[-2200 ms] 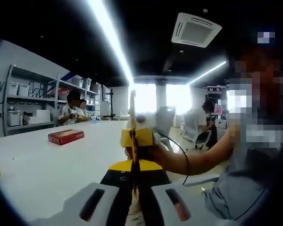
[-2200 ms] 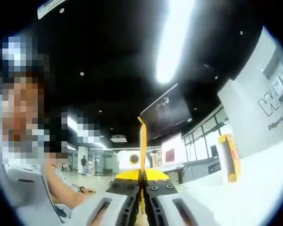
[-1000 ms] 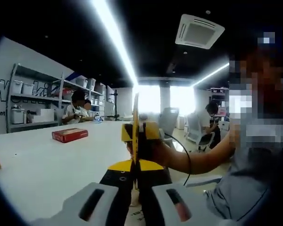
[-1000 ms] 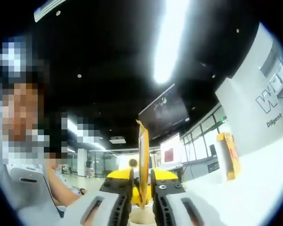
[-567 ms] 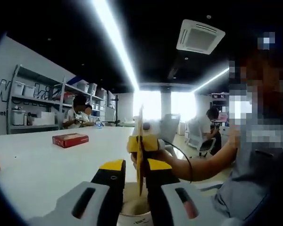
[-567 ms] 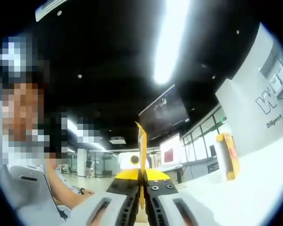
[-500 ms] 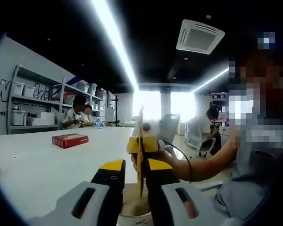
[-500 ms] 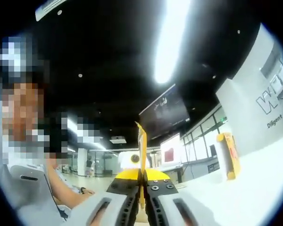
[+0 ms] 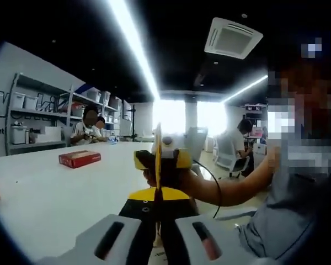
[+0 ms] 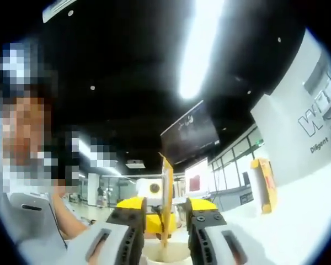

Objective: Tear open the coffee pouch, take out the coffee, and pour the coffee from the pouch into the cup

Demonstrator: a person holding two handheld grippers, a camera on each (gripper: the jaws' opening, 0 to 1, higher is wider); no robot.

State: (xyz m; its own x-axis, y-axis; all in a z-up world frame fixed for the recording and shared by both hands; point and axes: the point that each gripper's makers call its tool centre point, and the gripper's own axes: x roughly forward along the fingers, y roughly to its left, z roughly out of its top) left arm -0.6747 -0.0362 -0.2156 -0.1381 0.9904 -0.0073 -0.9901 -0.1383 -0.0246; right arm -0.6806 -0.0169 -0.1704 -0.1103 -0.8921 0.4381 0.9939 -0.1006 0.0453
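In the left gripper view the left gripper [image 9: 157, 218] has its jaws drawn together on the thin yellow coffee pouch [image 9: 158, 160], which stands edge-on and upright between them, rising straight up from the tips. Just beyond the pouch, facing back at the camera, is the right gripper [image 9: 164, 160], carried in a person's hand [image 9: 174, 179] whose forearm runs off to the right. The white bench [image 9: 49, 193] spreads out to the left of the pouch, and a red box [image 9: 79, 158] lies flat on it, well apart from the pouch.

In the right gripper view the right gripper [image 10: 166, 232] has its jaws spread wide, with a clear gap on either side of the coffee pouch [image 10: 167, 193]; the pouch hangs upright in the middle of that gap, touching neither jaw. Directly below the pouch, between the jaw tips, sits the pale rim of the cup [image 10: 168, 254]. The left gripper's yellow front [image 10: 154, 223] shows just behind the pouch. To the right of the pouch a yellow and red carton [image 10: 264, 185] stands upright on the bench [image 10: 298, 221].
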